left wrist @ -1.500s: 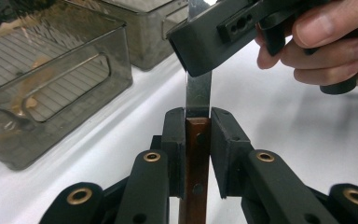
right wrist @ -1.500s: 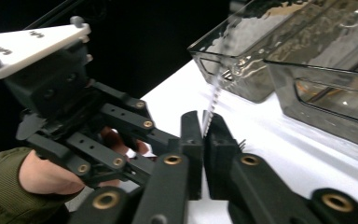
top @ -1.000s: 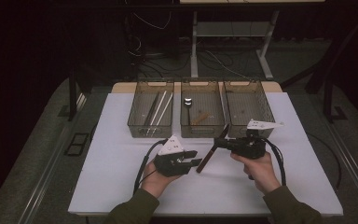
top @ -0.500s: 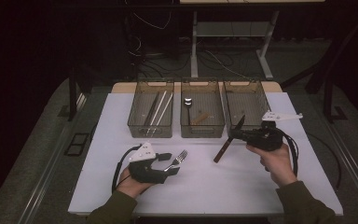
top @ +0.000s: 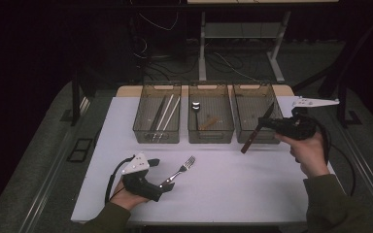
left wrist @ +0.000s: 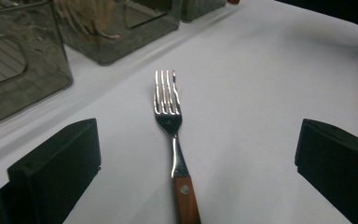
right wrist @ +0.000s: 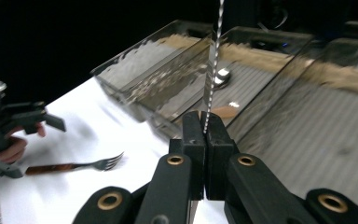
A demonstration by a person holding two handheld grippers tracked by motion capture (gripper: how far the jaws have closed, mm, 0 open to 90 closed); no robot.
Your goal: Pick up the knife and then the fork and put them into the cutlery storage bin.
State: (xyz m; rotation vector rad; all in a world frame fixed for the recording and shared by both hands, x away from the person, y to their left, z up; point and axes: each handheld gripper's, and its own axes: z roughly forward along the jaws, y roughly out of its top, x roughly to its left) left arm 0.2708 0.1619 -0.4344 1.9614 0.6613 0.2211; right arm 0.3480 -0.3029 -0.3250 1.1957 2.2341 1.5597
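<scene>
A fork (top: pixel 183 166) with a wooden handle lies flat on the white table (top: pixel 233 194). Its handle end sits between the jaws of my left gripper (top: pixel 163 175). Those jaws have just been opening and stand wide apart, clear of the fork (left wrist: pixel 168 112) on both sides of my left gripper (left wrist: pixel 198 140). My right gripper (top: pixel 275 124) is shut on a knife (top: pixel 253 136), raised in front of the right bin (top: pixel 254 97). The brown handle hangs down-left. In the right gripper view the blade (right wrist: pixel 212 60) rises from my shut right gripper (right wrist: pixel 205 140).
Three clear bins stand in a row at the back. The left bin (top: pixel 141 127) holds long thin utensils, the middle bin (top: pixel 211 137) a spoon (top: pixel 195 105). The right gripper view has the fork (right wrist: pixel 74 165) and the other gripper (right wrist: pixel 23 121) at far left.
My left gripper moved left and down, the fork now lies on the table and its jaws have opened off it. My right gripper carried the knife right and up toward the right bin.
</scene>
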